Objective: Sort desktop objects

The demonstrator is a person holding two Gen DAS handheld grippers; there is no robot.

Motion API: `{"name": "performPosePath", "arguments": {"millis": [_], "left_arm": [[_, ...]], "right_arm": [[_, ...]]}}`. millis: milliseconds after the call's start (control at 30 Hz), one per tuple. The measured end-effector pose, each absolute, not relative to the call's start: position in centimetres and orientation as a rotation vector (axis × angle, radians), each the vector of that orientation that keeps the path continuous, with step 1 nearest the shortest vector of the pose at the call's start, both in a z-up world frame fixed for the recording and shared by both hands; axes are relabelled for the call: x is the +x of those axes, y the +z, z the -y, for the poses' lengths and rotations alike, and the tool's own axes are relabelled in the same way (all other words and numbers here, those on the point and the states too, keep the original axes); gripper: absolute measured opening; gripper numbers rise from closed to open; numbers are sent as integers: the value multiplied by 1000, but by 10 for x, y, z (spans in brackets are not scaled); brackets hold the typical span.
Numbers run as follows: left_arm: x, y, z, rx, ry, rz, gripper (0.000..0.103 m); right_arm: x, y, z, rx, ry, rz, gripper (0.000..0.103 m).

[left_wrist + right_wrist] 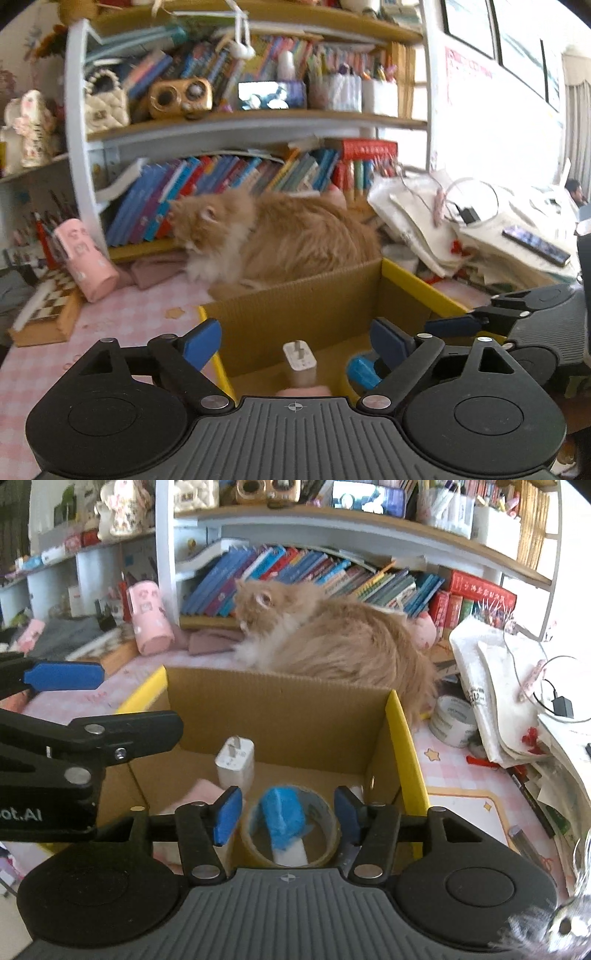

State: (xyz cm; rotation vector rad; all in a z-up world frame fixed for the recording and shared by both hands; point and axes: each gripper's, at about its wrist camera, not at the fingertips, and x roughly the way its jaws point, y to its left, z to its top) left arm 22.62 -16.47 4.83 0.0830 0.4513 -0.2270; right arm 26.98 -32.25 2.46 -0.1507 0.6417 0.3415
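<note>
An open cardboard box (280,709) with yellow flaps stands on the pink checked desk. Inside it a white charger plug (235,764) stands upright beside a pink item (199,794). A clear tape roll (332,834) lies there too, with a blue-wrapped white stick (282,814) resting in its ring. My right gripper (288,814) is open just above that roll, its pads touching nothing. My left gripper (295,341) is open wide over the box's near left corner, and the charger (300,356) lies below its gap, untouched. The right gripper's blue finger (454,325) reaches in from the right.
A ginger cat (280,236) lies right behind the box, in front of a bookshelf (229,177). A pink cylinder (86,258) and a chessboard box (48,310) sit at the left. Stacked bags and papers (443,229) crowd the right, with a white tin (454,720) beside the box.
</note>
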Motion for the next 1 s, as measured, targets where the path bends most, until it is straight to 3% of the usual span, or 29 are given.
{"name": "performPosePath", "arguments": {"millis": [433, 700, 1000], "left_arm": [[165, 48, 98, -29, 4, -460, 99], [124, 26, 72, 43, 94, -488, 102], [91, 13, 60, 130, 3, -549, 102]], "right_arm": [[211, 50, 316, -51, 310, -555, 67], [174, 33, 299, -26, 254, -592, 79], [129, 10, 257, -27, 220, -653, 82]]}}
